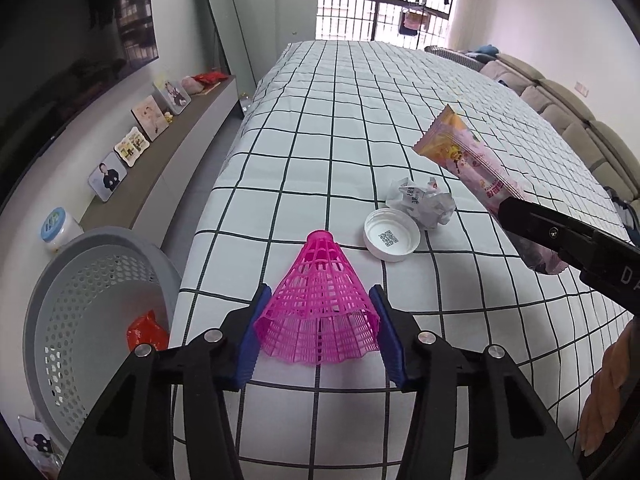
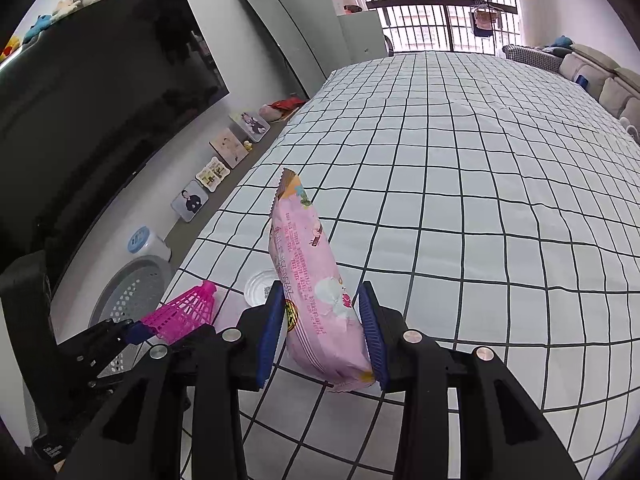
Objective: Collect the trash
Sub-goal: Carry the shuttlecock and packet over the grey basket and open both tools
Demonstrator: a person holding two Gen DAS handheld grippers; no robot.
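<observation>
- Pink shuttlecock [image 1: 320,304] is pinched in the left hand-held gripper [image 1: 318,334]; the snack wrapper [image 2: 316,292] is clamped in the right hand-held gripper [image 2: 322,336].
- One red scrap [image 1: 146,334] lies in the grey basket [image 1: 52,280]; white cap [image 1: 392,234] and crumpled paper [image 1: 424,202] remain on the table [image 1: 360,120].

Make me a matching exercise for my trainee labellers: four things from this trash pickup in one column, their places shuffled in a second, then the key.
Things:
1. pink shuttlecock
2. pink snack wrapper
3. white cap
4. orange-red wrapper

Places:
A. lying on the checked cloth, beside crumpled paper
B. inside the grey basket
C. between the left claw pads
D. gripped in the right claw

Pairs: 1-C, 2-D, 3-A, 4-B
</observation>
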